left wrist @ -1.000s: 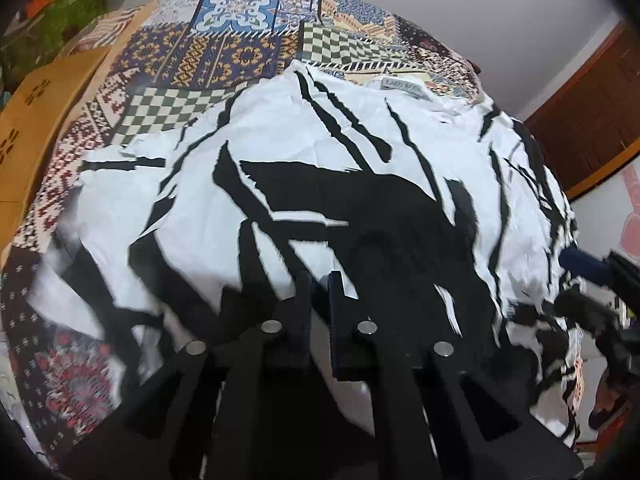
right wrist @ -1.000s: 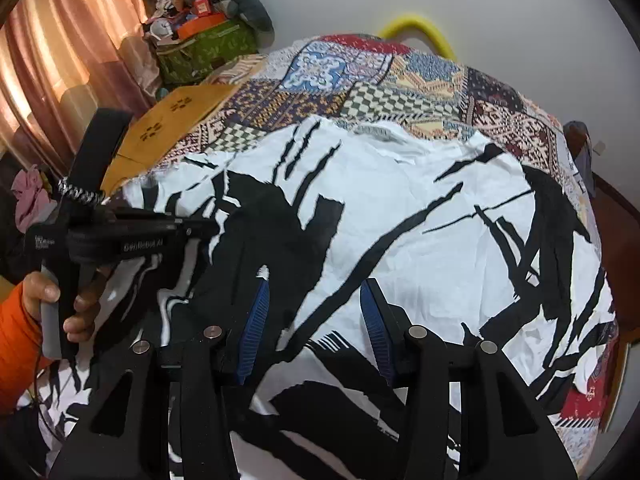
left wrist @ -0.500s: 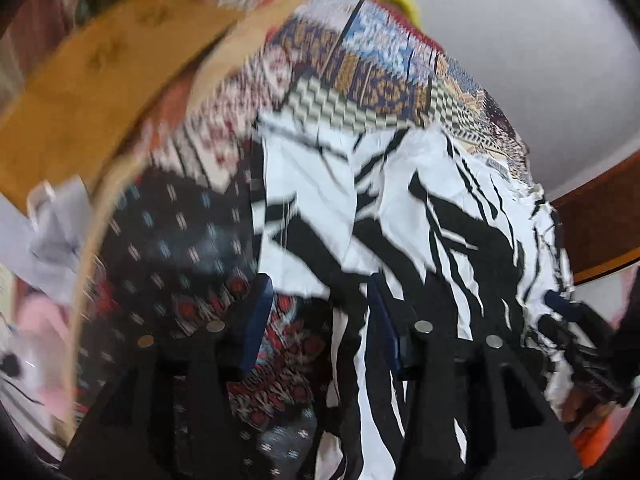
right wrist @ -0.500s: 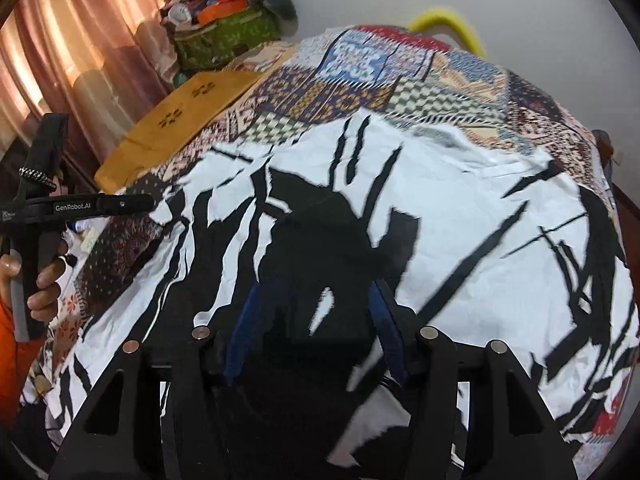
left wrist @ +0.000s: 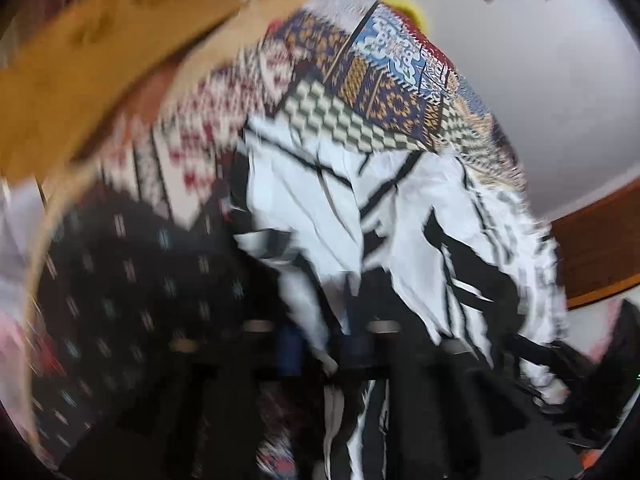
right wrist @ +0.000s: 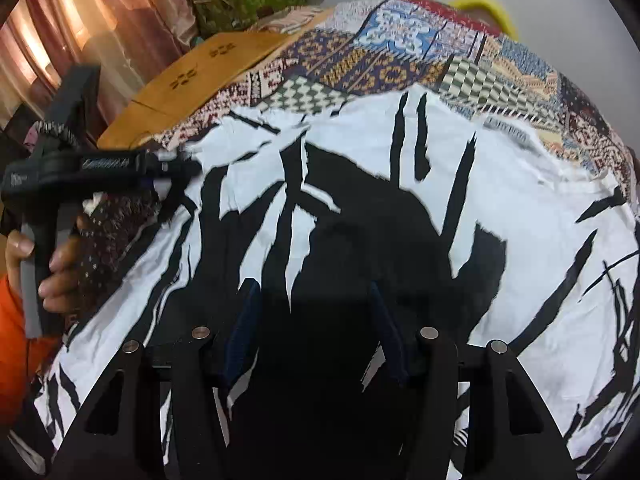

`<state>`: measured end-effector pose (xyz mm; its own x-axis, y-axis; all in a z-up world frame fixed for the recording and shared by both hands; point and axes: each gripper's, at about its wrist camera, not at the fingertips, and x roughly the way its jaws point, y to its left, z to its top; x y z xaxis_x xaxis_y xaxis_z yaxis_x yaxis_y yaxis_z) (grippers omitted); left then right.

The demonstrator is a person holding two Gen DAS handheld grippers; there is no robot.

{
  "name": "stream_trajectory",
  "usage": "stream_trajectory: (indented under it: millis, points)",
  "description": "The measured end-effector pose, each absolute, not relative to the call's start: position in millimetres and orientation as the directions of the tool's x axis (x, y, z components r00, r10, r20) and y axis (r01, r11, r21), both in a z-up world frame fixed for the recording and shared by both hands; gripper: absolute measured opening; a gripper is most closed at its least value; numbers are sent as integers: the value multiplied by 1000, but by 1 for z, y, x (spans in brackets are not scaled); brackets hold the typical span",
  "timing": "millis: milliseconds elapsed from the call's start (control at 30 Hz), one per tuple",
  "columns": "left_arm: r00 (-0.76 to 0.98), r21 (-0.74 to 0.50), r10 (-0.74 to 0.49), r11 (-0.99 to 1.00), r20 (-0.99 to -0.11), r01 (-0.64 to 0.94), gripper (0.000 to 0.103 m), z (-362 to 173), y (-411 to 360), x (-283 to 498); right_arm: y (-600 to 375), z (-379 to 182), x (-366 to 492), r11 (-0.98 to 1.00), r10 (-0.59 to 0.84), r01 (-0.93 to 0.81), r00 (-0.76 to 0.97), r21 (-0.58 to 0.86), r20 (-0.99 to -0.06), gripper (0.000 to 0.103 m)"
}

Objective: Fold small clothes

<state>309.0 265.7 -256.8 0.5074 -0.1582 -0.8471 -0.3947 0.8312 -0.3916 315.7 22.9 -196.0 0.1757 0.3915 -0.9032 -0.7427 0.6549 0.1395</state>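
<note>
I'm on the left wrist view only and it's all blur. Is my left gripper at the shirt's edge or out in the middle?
Observer: In the right wrist view, the left gripper is at the shirt's edge, on the picture's left. Its jaws have just been closing, and cloth seems pinched between them.
Operator: And the right gripper, has it got hold of anything?
Observer: No. The right gripper is open over the shirt's big black patch. Its jaws have just been opening a little, and nothing is pinched between them.
</note>
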Motion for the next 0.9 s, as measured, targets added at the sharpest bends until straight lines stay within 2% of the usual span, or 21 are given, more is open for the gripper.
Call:
stream_trajectory:
  millis: [133,200,333,433,533,633,733,767,800,867,900]
  points:
    - [569,-290,-79,912,-818,-291,2,-234,242,320,14,-195,317,658,394,-740,179,141,-901,52]
    - [597,-257,-77,941,-798,-221,2,-220,222,322,10,-190,320,666,401,-733,197,137,-895,52]
    - [611,-292,-196,954,-767,-61,2,-210,180,326,-3,-169,332,694,409,-709,245,125,-879,52]
    - [547,-287,-254,957,-798,26,2,-222,149,334,-15,-154,335,713,427,-690,286,125,-858,52]
    - [478,-270,-258,962,-840,46,2,-239,135,342,-25,-148,337,727,435,-673,298,136,-850,52]
    - [441,-323,-287,946,-850,-8,3,-250,147,342,-26,-151,337,727,425,-674,294,129,-856,52]
    - [445,-371,-312,927,-839,-49,15,-241,168,334,-21,-153,340,720,428,-681,289,130,-857,52]
    - [455,-375,-312,925,-834,-55,25,-238,170,330,-17,-152,341,715,436,-685,283,138,-854,52]
    - [471,-373,-301,926,-829,-64,40,-231,177,325,-15,-151,344,711,443,-688,281,142,-851,52]
    - [514,-350,-261,933,-818,-84,57,-215,184,316,-6,-148,349,703,458,-696,284,148,-842,52]
    - [536,-339,-241,936,-809,-91,59,-209,189,311,0,-145,352,699,467,-698,287,152,-836,52]
